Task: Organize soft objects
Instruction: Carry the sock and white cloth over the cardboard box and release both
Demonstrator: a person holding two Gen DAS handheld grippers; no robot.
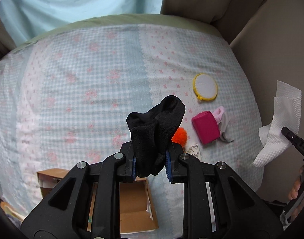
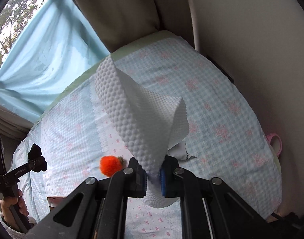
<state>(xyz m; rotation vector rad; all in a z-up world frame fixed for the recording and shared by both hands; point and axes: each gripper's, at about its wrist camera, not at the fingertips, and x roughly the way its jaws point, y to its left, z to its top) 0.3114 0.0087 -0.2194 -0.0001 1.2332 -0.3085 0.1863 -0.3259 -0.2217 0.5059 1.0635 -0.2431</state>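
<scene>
My left gripper [image 1: 151, 164] is shut on a black sock [image 1: 153, 127] and holds it above the bed; it also shows far left in the right wrist view [image 2: 36, 157]. My right gripper [image 2: 152, 176] is shut on a white dimpled paper towel [image 2: 144, 117], held above the bed; it shows at the right edge of the left wrist view [image 1: 279, 123]. On the bedspread lie an orange pompom [image 1: 180, 135] [image 2: 109, 165], a magenta pouch [image 1: 205, 127], a pink and grey cloth [image 1: 223, 123] and a yellow-rimmed round mesh pad [image 1: 205, 86].
An open cardboard box [image 1: 132, 203] sits at the bed's near edge under my left gripper. A small printed tag [image 1: 194, 151] lies by the pompom. A pink ring [image 2: 275, 140] lies at the bed's right edge. Blue curtain [image 1: 72, 6] and beige headboard [image 2: 241, 29] stand behind.
</scene>
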